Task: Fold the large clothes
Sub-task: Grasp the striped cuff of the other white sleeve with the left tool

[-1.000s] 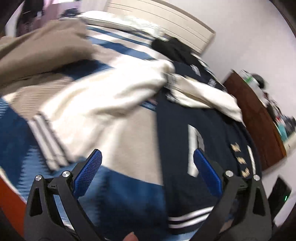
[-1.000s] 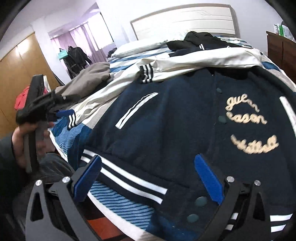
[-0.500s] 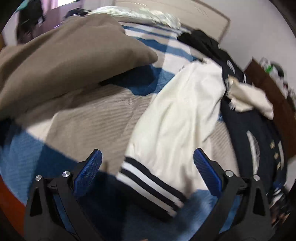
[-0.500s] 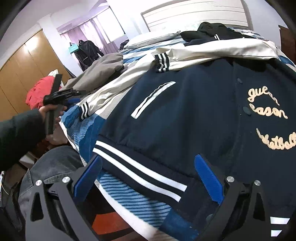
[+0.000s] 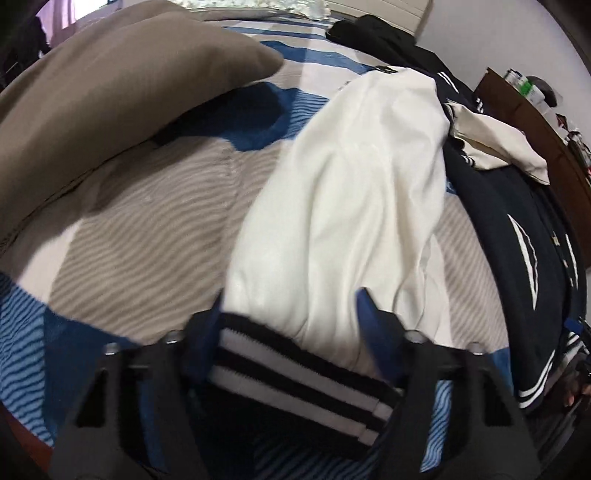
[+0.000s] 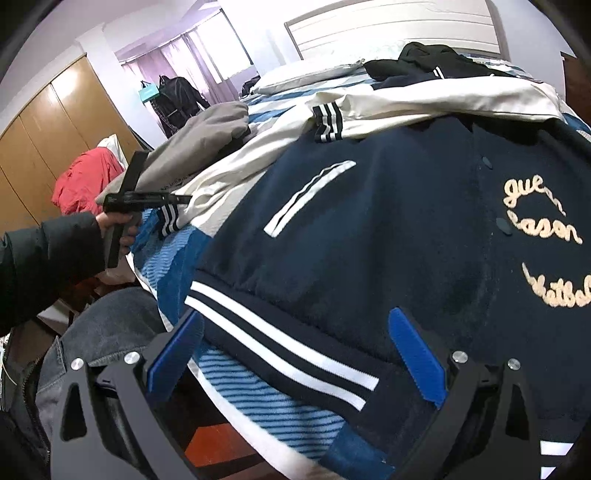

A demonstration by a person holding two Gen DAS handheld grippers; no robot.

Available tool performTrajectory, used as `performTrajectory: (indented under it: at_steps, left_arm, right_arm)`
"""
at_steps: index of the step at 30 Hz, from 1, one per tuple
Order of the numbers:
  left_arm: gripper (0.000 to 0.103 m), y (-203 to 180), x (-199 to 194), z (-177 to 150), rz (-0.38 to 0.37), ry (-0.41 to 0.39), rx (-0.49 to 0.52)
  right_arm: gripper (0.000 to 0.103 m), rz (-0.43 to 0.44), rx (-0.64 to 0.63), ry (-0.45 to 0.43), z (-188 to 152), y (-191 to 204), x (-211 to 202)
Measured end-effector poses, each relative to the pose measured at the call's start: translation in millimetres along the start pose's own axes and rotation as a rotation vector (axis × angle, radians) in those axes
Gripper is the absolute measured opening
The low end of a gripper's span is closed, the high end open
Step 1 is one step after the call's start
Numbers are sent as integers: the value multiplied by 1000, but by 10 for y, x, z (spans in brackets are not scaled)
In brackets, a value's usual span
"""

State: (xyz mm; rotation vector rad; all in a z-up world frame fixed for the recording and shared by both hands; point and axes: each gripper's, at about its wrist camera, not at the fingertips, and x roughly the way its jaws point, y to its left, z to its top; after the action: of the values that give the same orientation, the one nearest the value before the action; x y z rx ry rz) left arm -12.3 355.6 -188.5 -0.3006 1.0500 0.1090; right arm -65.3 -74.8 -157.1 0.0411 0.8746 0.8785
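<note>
Two jaws of the left gripper [image 5: 291,321] closing around the striped cuff [image 5: 295,365] of the jacket's cream sleeve [image 5: 351,206], directly between them. Soft, limp, bulky; ribbed cuff grips best. Right gripper [image 6: 295,354] open over navy hem [image 6: 280,339].

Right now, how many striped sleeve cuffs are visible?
2. One cuff sits inside the left gripper, whose jaws are closing around it; the other cuff lies on the navy jacket body, toward the headboard. None seems hidden.
</note>
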Motion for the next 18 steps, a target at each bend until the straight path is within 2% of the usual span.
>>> performTrajectory:
  at_steps: [1,5,7,11,14,17,18]
  left_arm:
    - [52,32,-32,-12,-5,-6,-13]
    - [42,65,-155,8,-9,-17,-32]
    - [36,14,-213,21,21,-18,-11]
    - [36,-52,-306,-27,37,-14,11]
    - [38,-100,-216,-112,1,49,31]
    - [39,-116,-169,-115,28,48,32]
    - [37,-112,-170,-108,27,41,27]
  right_arm:
    - [98,2,0,-14,17,-7,-16]
    - [98,-38,2,-112,169,-83,-123]
    - [98,-71,5,-136,256,-140,-106]
    - [98,-88,10,-164,460,-243,23]
    - [98,-77,3,-174,593,-239,175]
    - [98,-64,-11,-168,674,-174,349]
    - [98,-56,-17,-158,687,-134,407]
